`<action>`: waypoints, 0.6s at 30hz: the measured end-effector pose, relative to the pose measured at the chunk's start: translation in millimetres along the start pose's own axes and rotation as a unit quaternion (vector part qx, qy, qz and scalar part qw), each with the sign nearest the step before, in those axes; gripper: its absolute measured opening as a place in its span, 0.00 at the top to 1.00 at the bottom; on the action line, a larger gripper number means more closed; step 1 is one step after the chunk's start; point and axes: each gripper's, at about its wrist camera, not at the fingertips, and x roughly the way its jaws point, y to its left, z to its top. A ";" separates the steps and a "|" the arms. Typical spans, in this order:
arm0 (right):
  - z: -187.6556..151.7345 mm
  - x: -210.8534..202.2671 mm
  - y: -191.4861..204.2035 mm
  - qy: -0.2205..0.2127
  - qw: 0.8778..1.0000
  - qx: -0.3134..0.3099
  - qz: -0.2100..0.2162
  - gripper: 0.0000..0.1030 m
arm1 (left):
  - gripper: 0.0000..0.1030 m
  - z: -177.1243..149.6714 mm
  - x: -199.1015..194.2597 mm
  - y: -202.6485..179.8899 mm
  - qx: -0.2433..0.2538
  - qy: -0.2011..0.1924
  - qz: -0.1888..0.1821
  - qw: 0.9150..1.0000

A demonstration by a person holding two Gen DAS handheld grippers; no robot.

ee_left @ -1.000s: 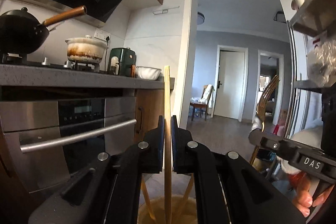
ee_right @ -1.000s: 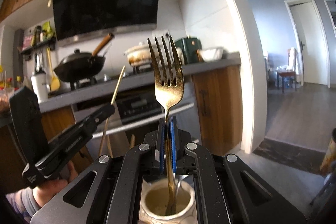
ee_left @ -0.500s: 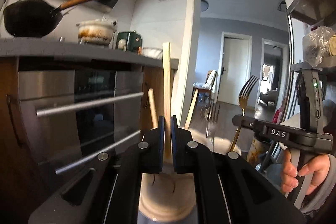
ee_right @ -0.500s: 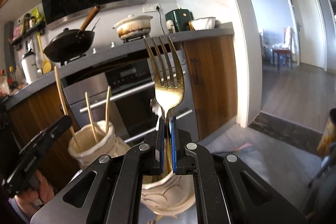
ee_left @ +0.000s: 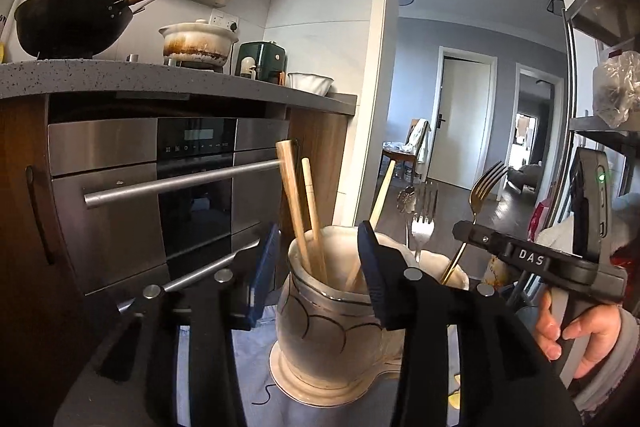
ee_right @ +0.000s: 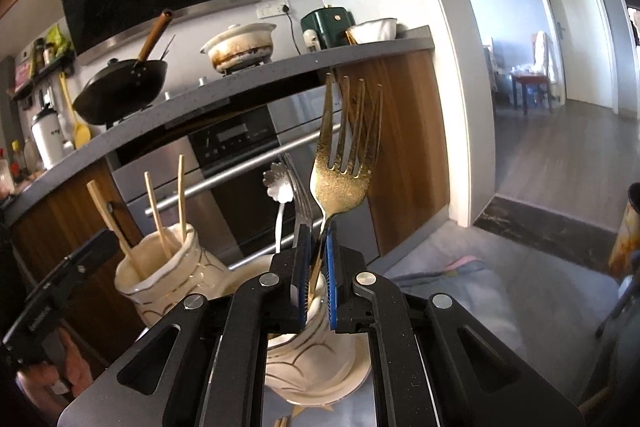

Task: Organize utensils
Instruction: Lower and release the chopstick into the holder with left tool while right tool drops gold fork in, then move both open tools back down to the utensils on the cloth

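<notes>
Left wrist view shows my left gripper [ee_left: 316, 263] spread wide, its blue-padded fingers [ee_left: 262, 267] standing on either side of a cream ceramic utensil jar [ee_left: 328, 323] at lower centre, holding nothing. Three wooden chopsticks [ee_left: 294, 203] lean inside that jar, two toward its left rim and one toward the right. Just behind it to the right sits a second cream jar [ee_left: 444, 265], with a silver fork [ee_left: 422, 223] and a flower-ended utensil [ee_left: 406, 195] standing in it. My right hand [ee_left: 576, 335] grips the other tool at the right edge of the frame.

Right wrist view has my right gripper [ee_right: 318, 267] at lower centre, its pads slightly parted around the neck of a gold fork [ee_right: 346, 163]; the fork leans against the left pad with a gap at the right pad, and I cannot tell whether it is pinched. Its tines point up and its handle runs down into the second jar [ee_right: 316, 367] directly below. The chopstick jar [ee_right: 168, 275] stands to the left, touching or nearly touching it. Both jars rest on a pale blue cloth [ee_right: 452, 291]. Behind, an oven [ee_right: 236, 163] sits under a grey counter [ee_right: 248, 83] with a black wok [ee_right: 120, 91] and a stained white pot [ee_right: 240, 47].
</notes>
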 end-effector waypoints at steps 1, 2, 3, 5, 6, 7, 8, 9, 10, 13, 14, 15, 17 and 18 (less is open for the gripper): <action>-0.3 0.1 -0.3 0.001 1.000 -0.001 0.000 0.93 | 0.59 0.1 -0.6 -0.3 0.002 0.001 0.005 1.000; -0.5 0.0 -0.6 0.001 1.000 -0.002 -0.001 0.90 | 0.59 0.1 -1.2 -0.8 0.004 0.003 0.006 1.000; -0.6 -0.3 -1.2 0.000 1.000 -0.001 -0.002 0.86 | 0.59 -0.2 -1.8 -0.9 0.005 0.004 0.006 1.000; -0.5 0.1 -2.2 0.003 1.000 -0.001 -0.004 0.83 | 0.56 -1.0 -2.4 -1.3 0.007 0.008 0.009 1.000; -1.0 -0.8 -4.1 0.004 1.000 0.000 -0.005 0.78 | 0.55 -1.8 -3.1 -1.2 0.006 0.010 0.009 1.000; -1.1 -1.7 -5.7 0.004 1.000 0.004 -0.005 0.72 | 0.52 -2.6 -4.2 -1.3 0.006 0.011 0.010 1.000; -0.8 -2.7 -7.1 0.002 1.000 0.007 -0.004 0.67 | 0.51 -3.4 -5.6 -1.2 0.005 0.013 0.010 1.000; -0.7 -3.5 -7.9 0.003 1.000 0.008 -0.004 0.61 | 0.51 -3.9 -6.8 -1.8 0.005 0.015 0.010 1.000; -0.3 -5.4 -9.0 0.003 1.000 0.010 -0.006 0.57 | 0.50 -3.7 -7.5 -2.2 0.005 0.016 0.010 1.000; 1.1 -13.7 -13.3 0.000 1.000 0.020 -0.007 0.35 | 0.45 -4.0 -12.4 -4.2 0.007 0.019 0.011 1.000; 1.9 -17.0 -14.8 -0.002 1.000 0.024 -0.004 0.29 | 0.42 -4.3 -13.9 -5.4 0.009 0.020 0.012 1.000; 2.2 -21.5 -16.4 -0.005 1.000 0.029 0.000 0.23 | 0.40 -4.2 -15.3 -6.3 0.011 0.020 0.014 1.000; 3.1 -28.9 -17.4 -0.007 0.999 0.031 0.000 0.16 | 0.28 -4.2 -18.0 -8.9 0.014 0.022 0.017 1.000; 2.6 -33.1 -17.4 -0.008 0.999 0.032 -0.001 0.10 | 0.23 -4.3 -20.1 -10.7 0.014 0.023 0.020 0.999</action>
